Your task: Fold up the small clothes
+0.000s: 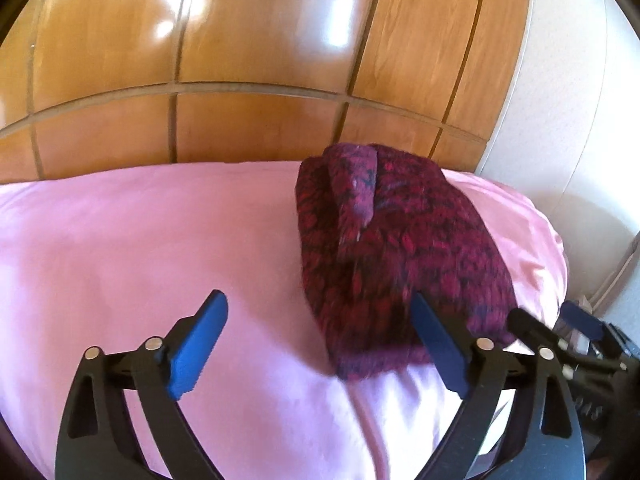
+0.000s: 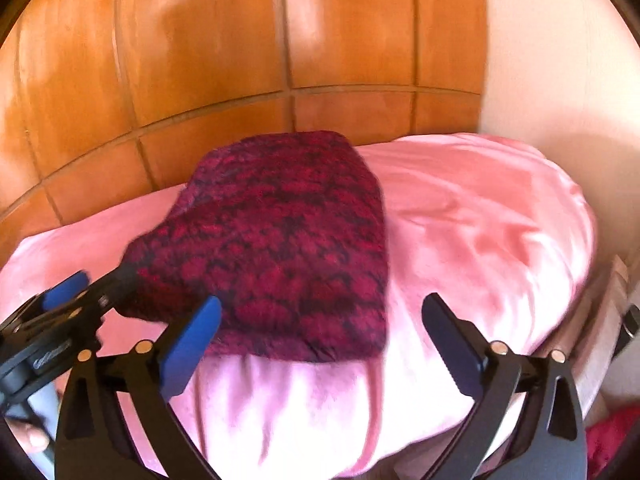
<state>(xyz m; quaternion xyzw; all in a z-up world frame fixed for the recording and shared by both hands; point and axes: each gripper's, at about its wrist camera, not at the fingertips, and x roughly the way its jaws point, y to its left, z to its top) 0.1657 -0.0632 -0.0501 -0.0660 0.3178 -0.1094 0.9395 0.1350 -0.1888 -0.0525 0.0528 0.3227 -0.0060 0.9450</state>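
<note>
Background: a glossy wooden panelled wall (image 1: 256,40) with vertical and horizontal grooves, meeting a pale plain wall (image 1: 568,100) at the right. Foreground surface: a bed covered by a pink sheet (image 1: 140,240), lightly creased, its rounded edge falling away at the right.

Task item: a dark red and black patterned knitted garment (image 1: 400,248), lying folded into a compact, roughly rectangular bundle on the sheet. In the left wrist view a narrow flap of the same fabric (image 1: 356,184) lies across its far upper part. In the right wrist view the bundle (image 2: 288,240) shows a flat top face and a thick near edge resting on the sheet.

My left gripper (image 1: 320,344): jaws spread wide, nothing between the blue pads. The left pad (image 1: 196,348) is over bare sheet; the right pad (image 1: 440,348) stands at the near edge of the garment, overlapping it in the picture, and I cannot tell whether it touches the cloth.

My right gripper (image 2: 324,344): jaws likewise spread wide and holding nothing. Its left pad (image 2: 192,344) overlaps the near left corner of the garment; its right pad (image 2: 452,348) is over pink sheet, clear of the bundle. The garment's near edge lies just beyond the gap between the pads.

Each tool appears in the other's view: the right one at the lower right of the left wrist view, the left one at the lower left of the right wrist view, beside the garment's left corner. Both frames are slightly blurred.
</note>
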